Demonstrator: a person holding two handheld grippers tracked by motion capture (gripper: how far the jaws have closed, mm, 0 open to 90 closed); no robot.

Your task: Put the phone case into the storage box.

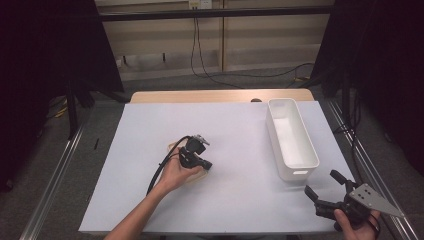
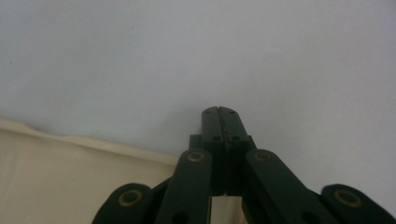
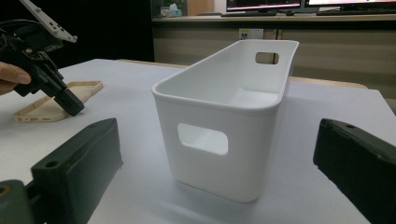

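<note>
The left gripper [image 1: 204,165] has its 2 black jaws pressed fully together, with nothing between them, tips down at the edge of the flat beige plastic phone case [image 3: 56,100] lying beneath it. The right gripper [image 1: 320,192] is wide open and empty, facing the tall white plastic bin [image 1: 292,140] just ahead.

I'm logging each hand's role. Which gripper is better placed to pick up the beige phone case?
Left. The left gripper, jaws shut, is down right beside the phone case at mid-table. The right gripper, jaws open, sits at the near right corner facing the white bin.
</note>
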